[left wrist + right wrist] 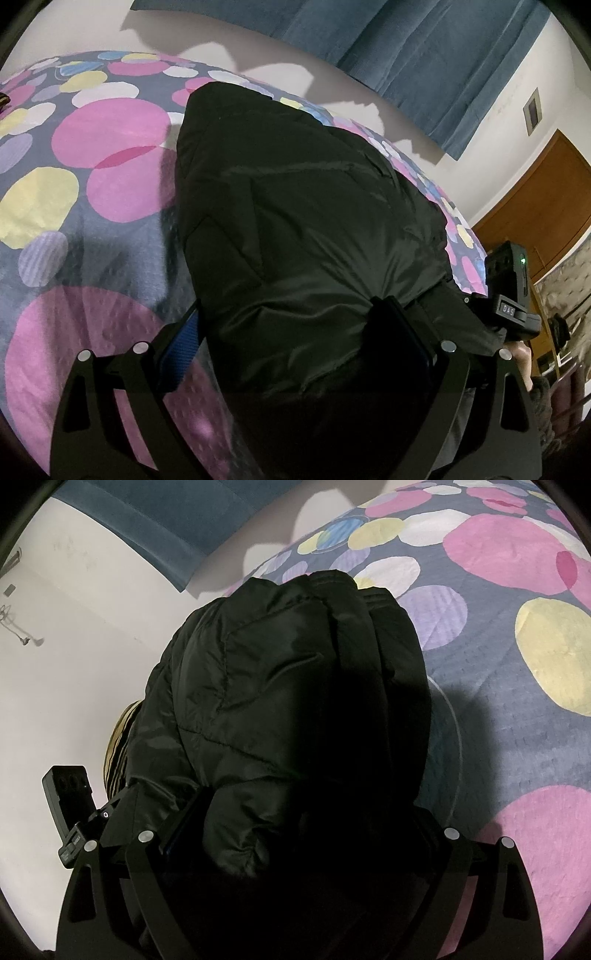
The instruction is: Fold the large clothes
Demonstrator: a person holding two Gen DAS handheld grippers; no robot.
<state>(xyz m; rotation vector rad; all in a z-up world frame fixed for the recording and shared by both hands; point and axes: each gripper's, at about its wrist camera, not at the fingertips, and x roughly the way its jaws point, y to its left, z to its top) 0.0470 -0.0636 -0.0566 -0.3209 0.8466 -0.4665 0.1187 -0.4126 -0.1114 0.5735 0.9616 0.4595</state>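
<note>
A bulky black padded jacket point(303, 221) fills the middle of the left wrist view, bunched up over the spotted bed cover point(110, 155). My left gripper point(291, 321) is shut on its near edge; a blue pad point(183, 343) shows on the left finger. In the right wrist view the same jacket point(280, 686) bulges between the fingers of my right gripper point(306, 812), which is shut on it; the right finger is hidden by the cloth. The jacket throws a shadow onto the bed cover point(517, 738). Each view catches the other gripper at its edge.
A blue curtain point(424, 48) hangs on a white wall behind the bed. A brown wooden door point(535, 206) stands at the right. A hand point(521, 354) holds the other gripper's body point(509, 295). A striped yellow-brown cloth point(118, 738) lies beside the jacket.
</note>
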